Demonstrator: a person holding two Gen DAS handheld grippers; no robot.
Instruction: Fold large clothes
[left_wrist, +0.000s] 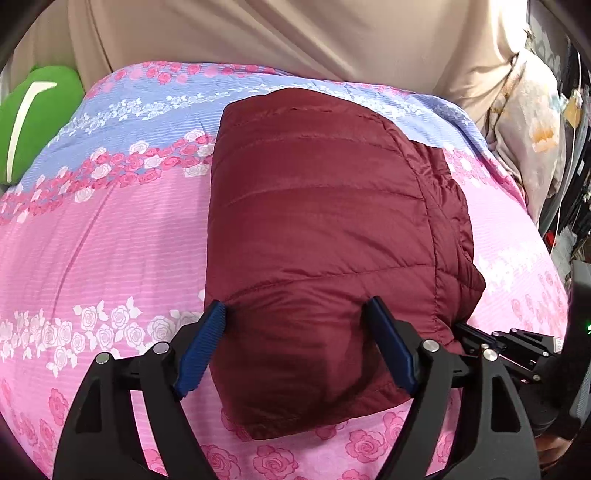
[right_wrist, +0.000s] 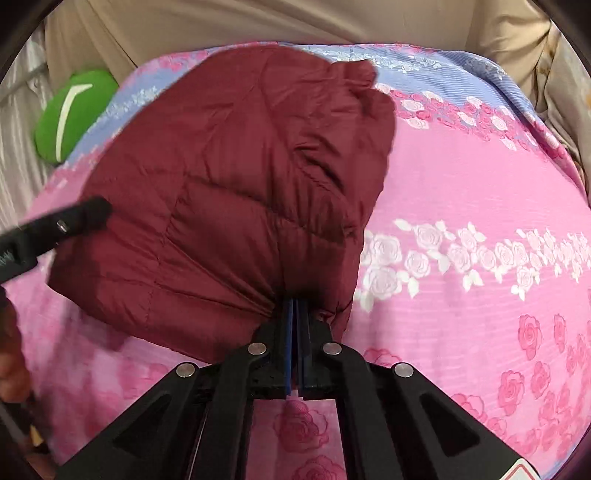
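Note:
A maroon quilted puffer jacket (left_wrist: 321, 229) lies folded into a thick bundle on a bed with a pink and blue rose-print cover (left_wrist: 103, 236). My left gripper (left_wrist: 295, 314) is open, its blue pads spread over the bundle's near edge, with fabric between them. My right gripper (right_wrist: 296, 302) is shut on the jacket (right_wrist: 229, 192) at its near right corner, with cloth bunched around the blue pads. The right gripper also shows in the left wrist view (left_wrist: 476, 338) at the bundle's right edge. The left gripper shows in the right wrist view (right_wrist: 92, 212) at the bundle's left side.
A green plush cushion (left_wrist: 33, 118) sits at the bed's far left. A beige curtain or sheet (left_wrist: 280, 37) hangs behind the bed. Floral fabric and cluttered items (left_wrist: 535, 122) stand at the far right. The bed cover (right_wrist: 480, 192) stretches right of the jacket.

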